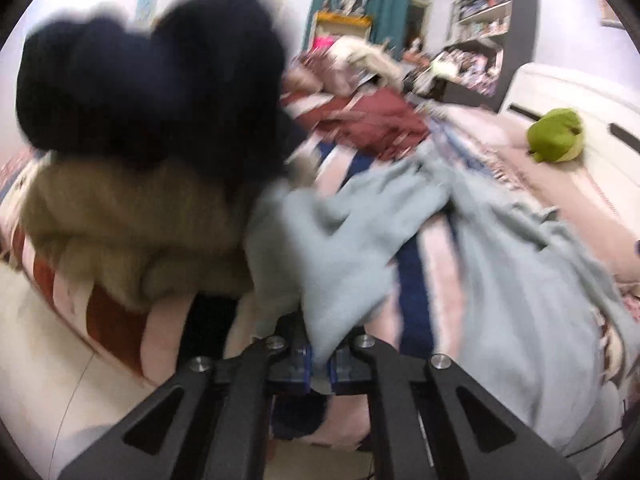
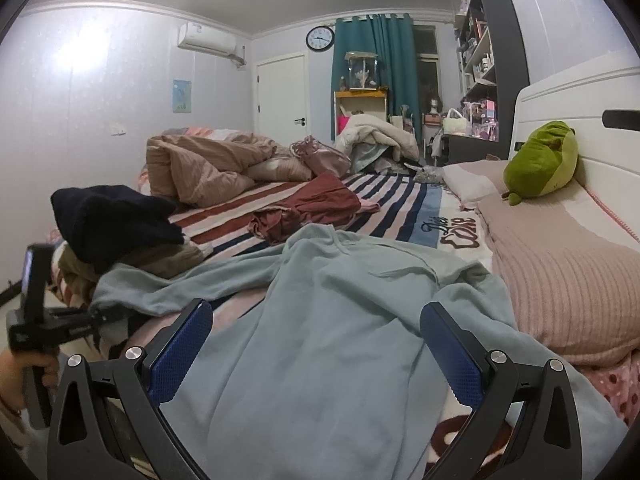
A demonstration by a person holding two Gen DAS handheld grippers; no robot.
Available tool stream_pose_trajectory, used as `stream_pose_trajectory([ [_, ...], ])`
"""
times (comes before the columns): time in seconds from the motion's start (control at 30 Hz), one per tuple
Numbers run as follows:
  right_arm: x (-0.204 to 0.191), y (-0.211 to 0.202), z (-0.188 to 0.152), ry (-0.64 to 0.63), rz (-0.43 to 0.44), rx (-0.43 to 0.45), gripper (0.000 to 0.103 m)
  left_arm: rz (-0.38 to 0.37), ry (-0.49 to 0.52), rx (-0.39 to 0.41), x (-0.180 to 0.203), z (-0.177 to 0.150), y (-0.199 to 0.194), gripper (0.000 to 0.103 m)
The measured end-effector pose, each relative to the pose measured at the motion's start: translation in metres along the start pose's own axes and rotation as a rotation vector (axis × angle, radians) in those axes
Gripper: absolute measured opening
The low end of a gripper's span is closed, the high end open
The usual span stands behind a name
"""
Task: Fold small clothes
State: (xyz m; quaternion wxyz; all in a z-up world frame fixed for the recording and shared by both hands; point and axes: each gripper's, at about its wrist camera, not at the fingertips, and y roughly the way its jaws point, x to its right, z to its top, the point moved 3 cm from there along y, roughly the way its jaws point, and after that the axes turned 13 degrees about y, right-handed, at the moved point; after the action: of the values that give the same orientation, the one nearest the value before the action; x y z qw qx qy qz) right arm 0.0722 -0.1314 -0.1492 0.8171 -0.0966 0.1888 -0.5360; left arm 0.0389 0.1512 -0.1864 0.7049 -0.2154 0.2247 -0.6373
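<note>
left hand-held gripper [image 1: 319, 364] clamped on the pale blue top [image 1: 344, 248], right hand-held gripper [image 2: 316, 344] spread wide!
the top lay rumpled across the striped bed [image 2: 384, 196], its sleeve pinched at left beside a navy garment [image 2: 112, 216].

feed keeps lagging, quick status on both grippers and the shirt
Left gripper shut on light blue top, at its sleeve end. Right gripper open over the body. Dark clothes pile beside the sleeve.
</note>
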Motion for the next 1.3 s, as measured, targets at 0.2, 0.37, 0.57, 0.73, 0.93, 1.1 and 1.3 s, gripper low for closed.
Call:
stream_pose_trajectory([
  [0.2,0.014,-0.009,0.003,0.033,0.02,0.029,0.103,-0.043,0.174,0.194,0.051,0.073,-0.03,0.003],
  [0.37,0.042,-0.031,0.006,0.063,-0.01,0.073,0.103,-0.338,0.416,0.226,0.141,0.11,-0.016,0.005],
  [0.57,0.085,-0.05,0.002,0.11,-0.107,0.073,0.103,-0.607,0.458,-0.092,0.211,0.062,0.057,0.021],
  [0.73,0.1,-0.04,-0.004,0.096,-0.114,-0.011,0.103,-0.656,0.353,-0.051,0.173,0.06,0.029,0.061],
  [0.93,0.072,0.008,-0.008,0.064,0.011,-0.162,0.103,-0.425,0.25,-0.167,0.099,0.026,0.052,0.057],
  [1.1,0.042,0.056,-0.036,0.065,0.103,-0.305,0.103,-0.429,0.251,-0.187,0.101,-0.004,0.073,0.032],
  [1.3,0.016,0.091,-0.057,0.005,0.073,-0.405,0.062,-0.404,0.3,-0.145,0.116,0.001,0.063,0.003],
])
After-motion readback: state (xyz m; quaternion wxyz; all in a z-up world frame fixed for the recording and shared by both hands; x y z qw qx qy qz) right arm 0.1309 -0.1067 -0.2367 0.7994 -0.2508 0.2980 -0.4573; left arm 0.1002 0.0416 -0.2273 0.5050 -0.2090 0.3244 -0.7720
